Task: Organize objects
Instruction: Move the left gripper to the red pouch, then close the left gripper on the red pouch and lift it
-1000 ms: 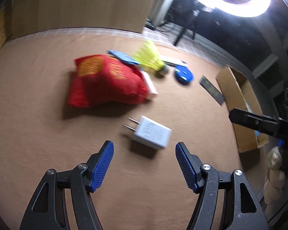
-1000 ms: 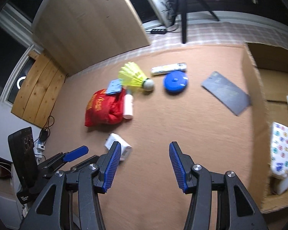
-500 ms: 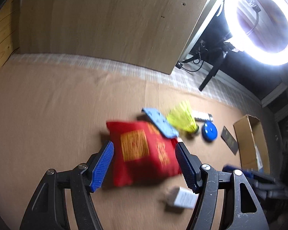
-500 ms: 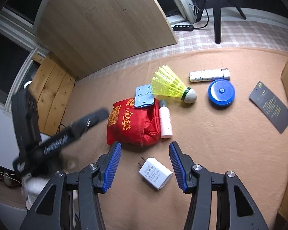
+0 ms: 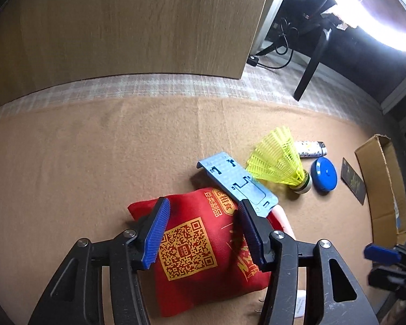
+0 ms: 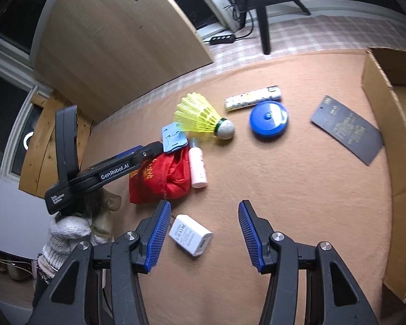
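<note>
Left claw (image 5: 201, 233) sits directly over the red pouch (image 5: 203, 249), pointing steeply down; its jaws are closing, with the pouch between the blue pads, but the pads do not yet visibly press the fabric, so I read no grip. The pouch lies on the tan table (image 5: 81, 162), its long axis running roughly near-to-far in the left wrist view, so the jaws straddle its short width, which suits a pinch. A light-blue plastic holder (image 5: 236, 181) rests on the pouch's far right corner, just beyond the right pad, and a pink bottle (image 6: 197, 166) lies against the pouch's right side; either could shift if the pouch lifts. Right claw (image 6: 201, 237) hangs with jaws apart and holds nothing; the white charger (image 6: 190, 237) lies on the table between its pads, closer to the left pad. Judgement: the left hand is the nearer one for the pouch, the right for the charger. The cardboard box (image 6: 379, 140) stands at the right edge, well apart from the pouch.
</note>
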The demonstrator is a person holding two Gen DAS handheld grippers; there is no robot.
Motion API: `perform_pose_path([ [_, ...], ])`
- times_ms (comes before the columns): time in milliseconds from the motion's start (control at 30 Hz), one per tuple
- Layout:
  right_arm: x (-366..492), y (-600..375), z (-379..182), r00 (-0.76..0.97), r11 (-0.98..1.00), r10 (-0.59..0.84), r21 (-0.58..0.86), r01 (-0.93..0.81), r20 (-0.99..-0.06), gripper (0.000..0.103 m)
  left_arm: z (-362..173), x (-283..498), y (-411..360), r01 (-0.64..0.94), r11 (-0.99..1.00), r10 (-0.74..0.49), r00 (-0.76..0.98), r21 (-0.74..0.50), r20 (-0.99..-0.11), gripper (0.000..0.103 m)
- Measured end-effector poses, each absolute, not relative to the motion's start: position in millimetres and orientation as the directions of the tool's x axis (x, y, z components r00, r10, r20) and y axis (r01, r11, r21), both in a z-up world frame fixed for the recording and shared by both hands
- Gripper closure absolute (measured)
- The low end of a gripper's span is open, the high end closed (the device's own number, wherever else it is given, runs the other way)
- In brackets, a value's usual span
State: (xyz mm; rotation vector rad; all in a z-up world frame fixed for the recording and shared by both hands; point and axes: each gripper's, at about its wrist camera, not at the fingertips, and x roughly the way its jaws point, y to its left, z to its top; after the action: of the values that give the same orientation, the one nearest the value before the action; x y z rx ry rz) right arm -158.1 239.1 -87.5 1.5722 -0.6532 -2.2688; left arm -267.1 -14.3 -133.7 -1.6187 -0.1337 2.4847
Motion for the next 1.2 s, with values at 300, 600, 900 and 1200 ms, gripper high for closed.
perform_pose_path([
  [300,-151.7,245.0,-88.8,-0.342,-0.845,-0.501,0.535,-0.006,-0.795,0.055,-141.2,-235.7,-33.5,-0.125,-0.978,0.204,-0.43,-0.166,-0.879,0.047],
  [600,-137.8,228.7,-89.6,-0.311,-0.841,-0.526,0.538,0.053,-0.792,0.055,-144.4,-182.4,-57.9,-0.109,-0.976,0.216,-0.425,-0.187,-0.879,0.046],
  [900,-113.7,225.1,-87.2,-0.299,-0.844,-0.53,0.526,0.104,-0.793,0.055,-147.3,-118.5,-71.0,-0.055,-0.974,0.224,-0.433,-0.222,-0.873,0.046],
  [1200,-86.4,242.3,-96.3,-0.289,-0.84,-0.535,0.535,0.087,-0.794,0.055,-145.5,-70.1,-28.6,-0.115,-0.965,0.26,-0.406,-0.234,-0.876,0.042],
])
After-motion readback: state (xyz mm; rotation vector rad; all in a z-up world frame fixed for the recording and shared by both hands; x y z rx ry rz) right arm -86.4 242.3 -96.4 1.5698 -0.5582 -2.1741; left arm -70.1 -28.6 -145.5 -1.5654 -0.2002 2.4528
